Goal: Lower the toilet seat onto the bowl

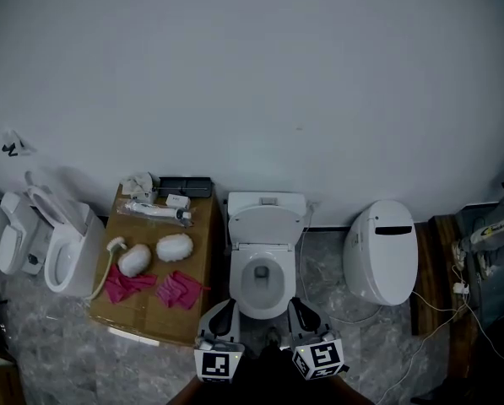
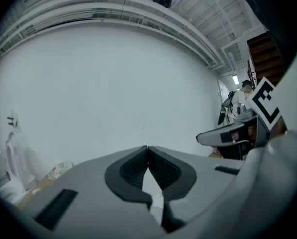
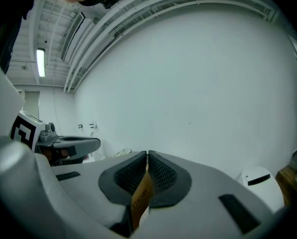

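Note:
The white toilet stands against the wall in the middle of the head view. Its lid and seat lean upright against the cistern, and I cannot tell one from the other. The bowl's rim is bare. My left gripper is low, just left of the bowl's front, and is shut with nothing in it. My right gripper mirrors it at the bowl's right front, also shut. Both point up at the bare wall. In the left gripper view the pads meet. A tan printed strip shows behind the right gripper's touching pads.
A cardboard box left of the toilet carries pink cloths, two white rounded objects and a dark tray. A second toilet with a raised seat is far left. A closed white toilet and cables lie to the right.

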